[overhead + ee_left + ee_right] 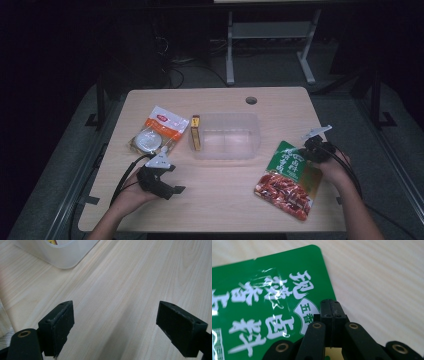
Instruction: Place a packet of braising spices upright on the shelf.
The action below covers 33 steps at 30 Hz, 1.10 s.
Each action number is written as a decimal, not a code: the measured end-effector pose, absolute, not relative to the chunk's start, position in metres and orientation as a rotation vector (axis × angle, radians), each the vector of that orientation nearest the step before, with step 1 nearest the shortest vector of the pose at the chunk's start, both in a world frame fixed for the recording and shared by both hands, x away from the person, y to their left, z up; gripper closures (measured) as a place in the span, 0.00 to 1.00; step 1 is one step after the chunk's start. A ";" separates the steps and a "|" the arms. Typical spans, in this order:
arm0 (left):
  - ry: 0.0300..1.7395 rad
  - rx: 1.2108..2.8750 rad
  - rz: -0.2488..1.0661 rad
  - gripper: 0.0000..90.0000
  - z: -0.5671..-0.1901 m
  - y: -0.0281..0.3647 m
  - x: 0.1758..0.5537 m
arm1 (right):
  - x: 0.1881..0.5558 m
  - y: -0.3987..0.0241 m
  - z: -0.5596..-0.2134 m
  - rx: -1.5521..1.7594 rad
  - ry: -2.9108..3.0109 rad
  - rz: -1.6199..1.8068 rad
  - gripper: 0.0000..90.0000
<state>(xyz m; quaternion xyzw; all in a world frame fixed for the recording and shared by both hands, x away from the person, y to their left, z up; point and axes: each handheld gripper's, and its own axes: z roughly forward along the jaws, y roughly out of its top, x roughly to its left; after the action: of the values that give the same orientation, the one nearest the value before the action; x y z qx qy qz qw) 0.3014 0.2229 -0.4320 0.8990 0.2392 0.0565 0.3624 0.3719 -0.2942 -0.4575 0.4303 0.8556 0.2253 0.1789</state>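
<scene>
Right gripper (309,148) near the table's (220,200) right edge, jaws pressed together on the upper edge of the green seasoning packet (289,179), which lies flat toward the front right corner. Left gripper (172,190) near the front left corner, jaws spread wide over bare wood, nothing between them. Clear plastic tub (226,136) at the table's middle, with a yellow box (195,132) upright against its left wall.

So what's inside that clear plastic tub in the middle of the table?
The clear tub looks empty; pale wood shows through its bottom. A yellow box stands against its left wall, and I cannot tell whether that is inside or just outside.
</scene>
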 end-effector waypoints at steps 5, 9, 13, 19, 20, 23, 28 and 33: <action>0.602 2.328 0.153 0.16 -0.431 0.224 0.302 | 0.346 -0.296 -0.456 1.192 2.447 0.621 1.00; 0.602 2.325 0.150 0.16 -0.430 0.222 0.301 | 0.333 -0.293 -0.455 1.168 2.489 0.648 1.00; 0.594 2.328 0.150 0.16 -0.430 0.221 0.300 | 0.313 -0.286 -0.453 1.114 2.511 0.653 1.00; 0.578 2.329 0.144 0.16 -0.429 0.218 0.298 | 0.291 -0.281 -0.449 1.057 2.577 0.704 1.00; 0.584 2.325 0.141 0.16 -0.430 0.217 0.298 | 0.285 -0.278 -0.449 1.038 2.600 0.723 1.00; 0.578 2.330 0.138 0.16 -0.429 0.216 0.297 | 0.273 -0.272 -0.447 0.997 2.653 0.763 1.00; 0.568 2.334 0.141 0.16 -0.429 0.215 0.297 | 0.256 -0.255 -0.447 0.869 2.804 0.844 1.00; 0.575 2.333 0.133 0.16 -0.429 0.214 0.296 | 0.258 -0.243 -0.451 0.837 2.830 0.881 1.00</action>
<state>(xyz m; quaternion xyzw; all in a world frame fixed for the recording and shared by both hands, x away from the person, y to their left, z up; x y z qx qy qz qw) 0.2961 0.2136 -0.4294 0.9047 0.2231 0.0517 0.3592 0.2585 -0.2426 -0.4509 0.2715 0.9184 0.2861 0.0310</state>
